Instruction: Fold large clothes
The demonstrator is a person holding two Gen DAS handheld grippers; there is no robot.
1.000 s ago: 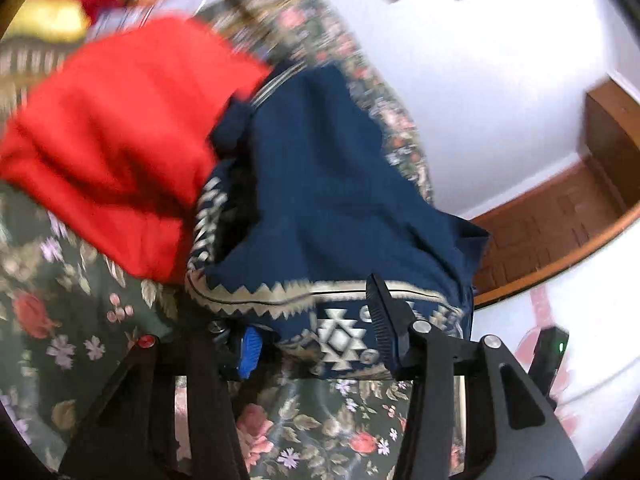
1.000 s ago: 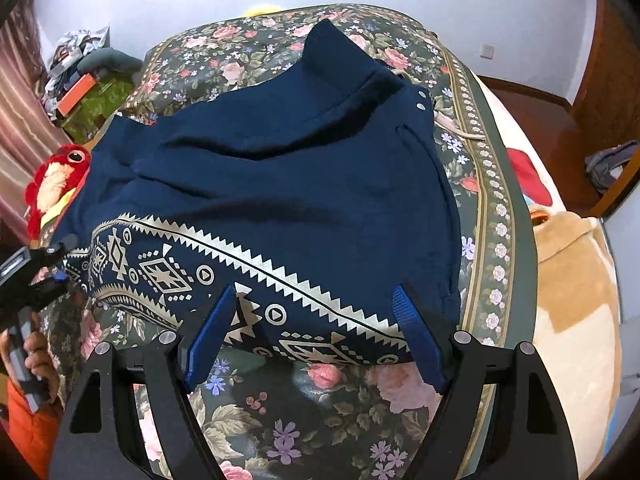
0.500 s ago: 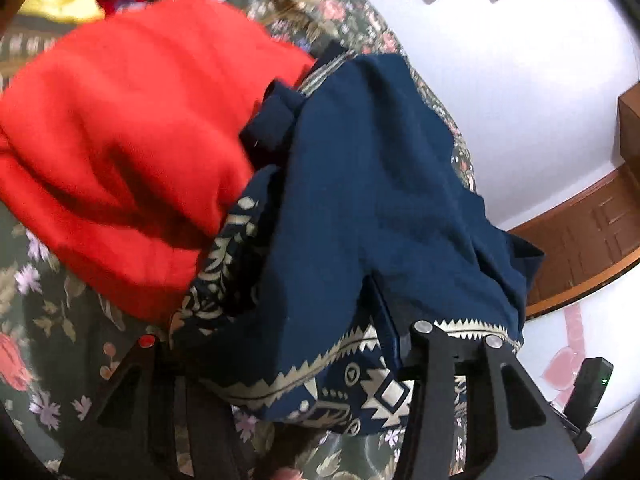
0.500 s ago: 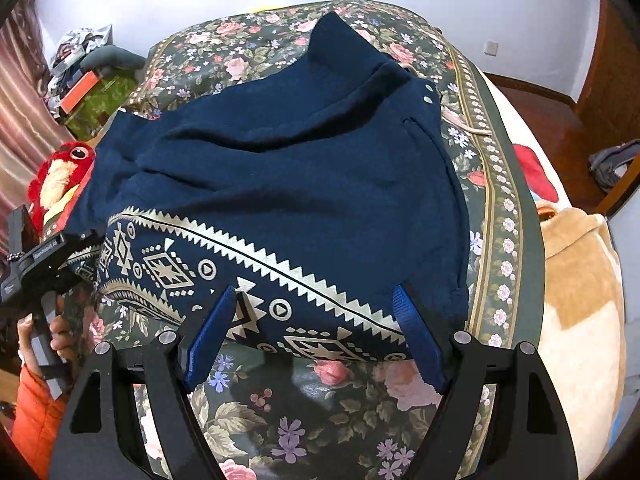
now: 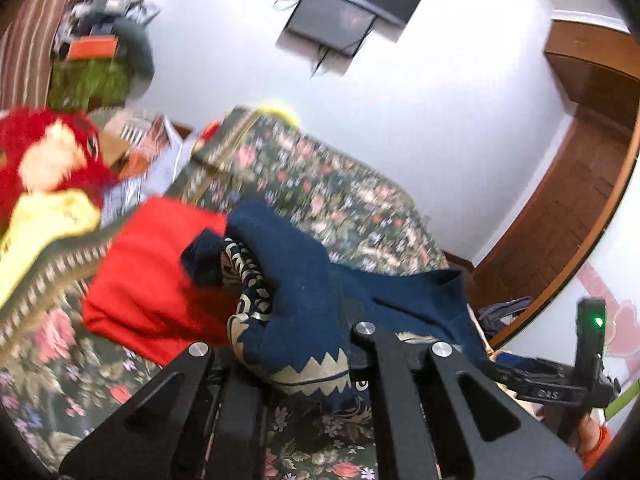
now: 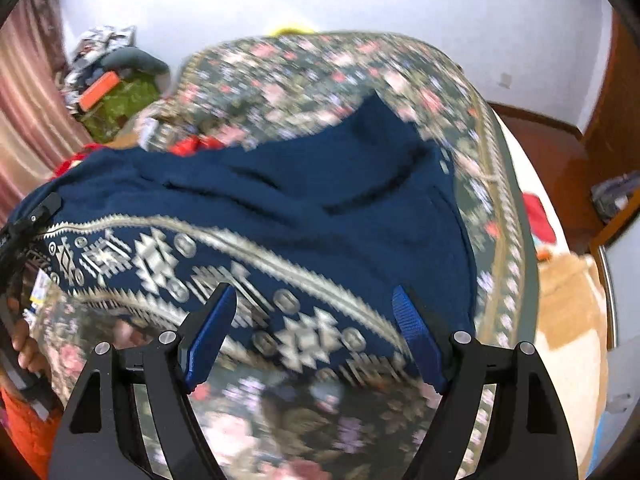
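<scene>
Left tongs (image 5: pixel 304 364) first, and we see them clamped tight on the patterned hem of the navy garment (image 5: pixel 304 288), its zigzag border bunched right between the black arms. From that view the navy cloth rises in a heap off the floral bed (image 5: pixel 320 176), pressed up against a folded red garment (image 5: pixel 156 264) on its left. Behind that sits a red plush toy (image 5: pixel 48 152) with a yellow beak, blurred. High on the white wall hangs a dark screen (image 5: pixel 352 4).

Over to the right tongs (image 6: pixel 320 340): wide apart, blue pads (image 6: pixel 208 336) either side of the patterned band, and we cannot see them pressing on the cloth; they hover just above the near hem. In this view the navy garment (image 6: pixel 320 200) lies spread across the floral bed (image 6: pixel 320 72), collar end towards the far side, cream geometric border running along the near edge. At the far left edge of that view the left tongs' black body (image 6: pixel 36 212) meets the hem corner, with a hand (image 6: pixel 24 344) and an orange sleeve (image 6: pixel 24 432) below it. Everything here is smeared by motion.
</scene>
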